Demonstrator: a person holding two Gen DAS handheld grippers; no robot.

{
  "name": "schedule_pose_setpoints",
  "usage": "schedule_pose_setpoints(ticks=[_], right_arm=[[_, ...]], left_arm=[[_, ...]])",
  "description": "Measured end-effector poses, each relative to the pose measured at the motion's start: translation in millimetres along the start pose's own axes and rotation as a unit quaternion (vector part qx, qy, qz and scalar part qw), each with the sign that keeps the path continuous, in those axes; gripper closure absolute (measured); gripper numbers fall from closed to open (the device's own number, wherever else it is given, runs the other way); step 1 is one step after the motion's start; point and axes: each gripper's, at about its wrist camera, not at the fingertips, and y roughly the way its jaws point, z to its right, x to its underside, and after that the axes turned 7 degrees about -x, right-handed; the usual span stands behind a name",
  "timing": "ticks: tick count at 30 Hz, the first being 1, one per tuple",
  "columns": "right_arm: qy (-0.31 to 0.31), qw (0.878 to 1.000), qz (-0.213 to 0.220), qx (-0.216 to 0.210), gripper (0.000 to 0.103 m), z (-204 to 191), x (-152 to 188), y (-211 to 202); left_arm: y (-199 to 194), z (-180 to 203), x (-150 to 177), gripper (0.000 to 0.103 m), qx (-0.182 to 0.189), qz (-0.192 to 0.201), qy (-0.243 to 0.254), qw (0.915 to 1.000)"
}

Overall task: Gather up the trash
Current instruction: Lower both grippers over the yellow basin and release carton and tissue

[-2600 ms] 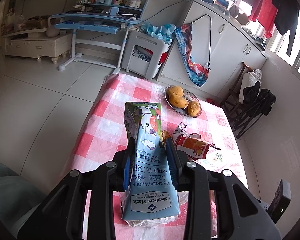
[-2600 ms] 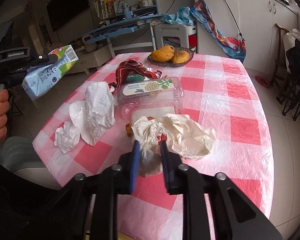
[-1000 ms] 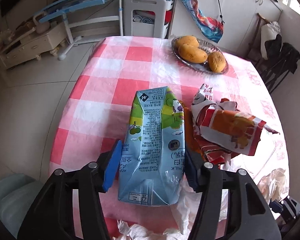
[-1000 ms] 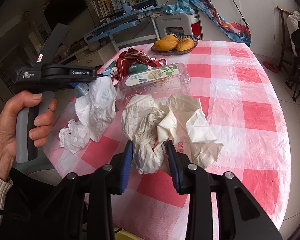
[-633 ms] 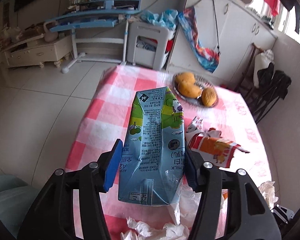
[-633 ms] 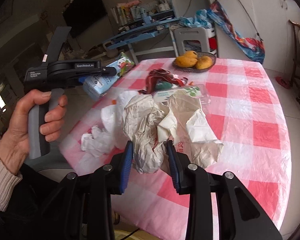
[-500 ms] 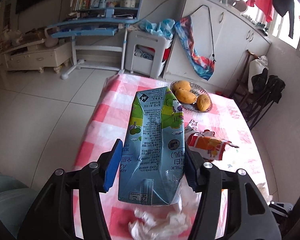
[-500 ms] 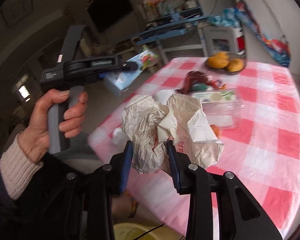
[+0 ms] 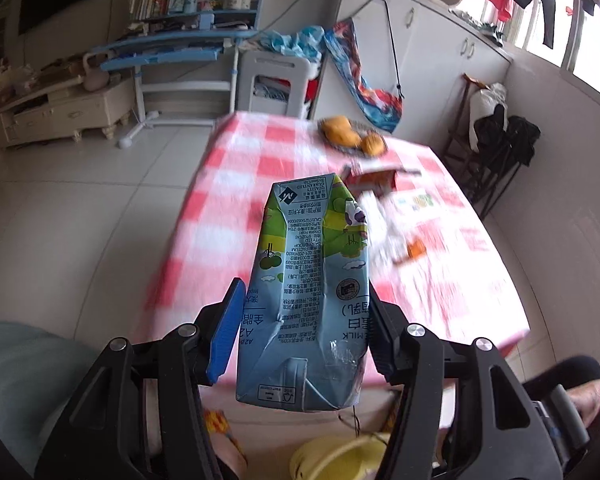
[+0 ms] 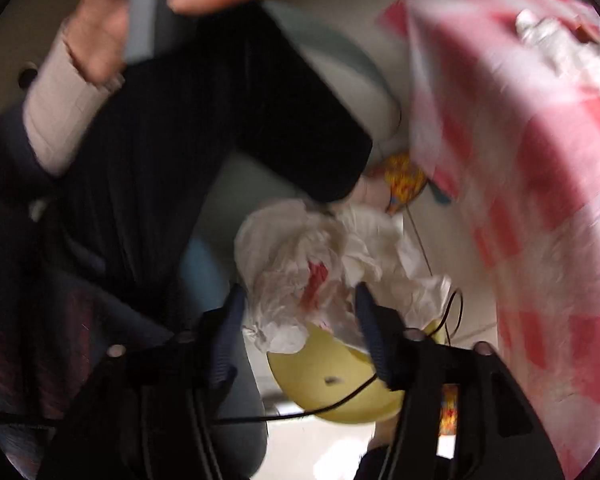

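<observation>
Blue-green cardboard milk carton [image 9: 306, 292] is sitting pinched in my left gripper [image 9: 300, 336], while my right gripper [image 10: 300, 320] is clamping crumpled white paper wrapping [image 10: 316, 264] above a yellow plastic bin [image 10: 332, 376].

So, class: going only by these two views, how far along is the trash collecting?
Nothing visibly binned yet. In hand: the left hand-held gripper clamps a milk carton, and the right hand-held gripper holds crumpled paper above a yellow bin. Left: a red wrapper and other blurred litter on the checked table.
</observation>
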Motion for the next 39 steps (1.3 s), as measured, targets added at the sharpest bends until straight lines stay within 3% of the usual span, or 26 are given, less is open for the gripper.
schedule_pose_setpoints(ticks=[3,5,7,10,12,15,16,17,18,20,23,39], right_arm=[[0.008,1.0,-0.018,0.022,0.043,-1,8,9],[0.027,0.998,0.001,0.056,0.041,1,13,-1],[0.06,0.992,0.05,0.095,0.034,2,21,-23],[0.124,0.968,0.151,0.157,0.026,13,37,-67],[0.162,0.95,0.209,0.168,0.025,21,47,-91],[0.211,0.923,0.267,0.179,0.022,22,61,-112],[0.217,0.917,0.277,0.186,0.022,20,59,-114],[0.216,0.914,0.284,0.192,0.021,15,57,-119],[0.212,0.913,0.291,0.192,0.02,10,55,-122],[0.208,0.909,0.306,0.19,0.018,5,54,-129],[0.21,0.905,0.314,0.194,0.018,3,56,-142],[0.246,0.888,0.357,0.152,0.018,7,63,-140]], left_arm=[[-3,5,31,0.049,0.012,-0.032,-0.001,0.9994],[-2,11,54,0.049,0.015,-0.062,0.005,0.9979],[1,18,77,0.049,0.024,-0.098,0.002,0.9949],[10,32,116,0.049,0.039,-0.163,-0.004,0.9859],[20,45,143,0.048,0.053,-0.22,0.003,0.9742],[39,70,191,0.048,0.081,-0.325,0.021,0.9418],[46,78,206,0.048,0.084,-0.357,0.034,0.9295],[49,84,214,0.048,0.082,-0.374,0.05,0.9224],[50,90,219,0.047,0.07,-0.379,0.067,0.9204],[49,91,218,0.041,0.054,-0.371,0.077,0.9238],[46,80,216,0.039,0.046,-0.366,0.053,0.9278],[29,66,189,0.035,0.098,-0.303,0.002,0.9478]])
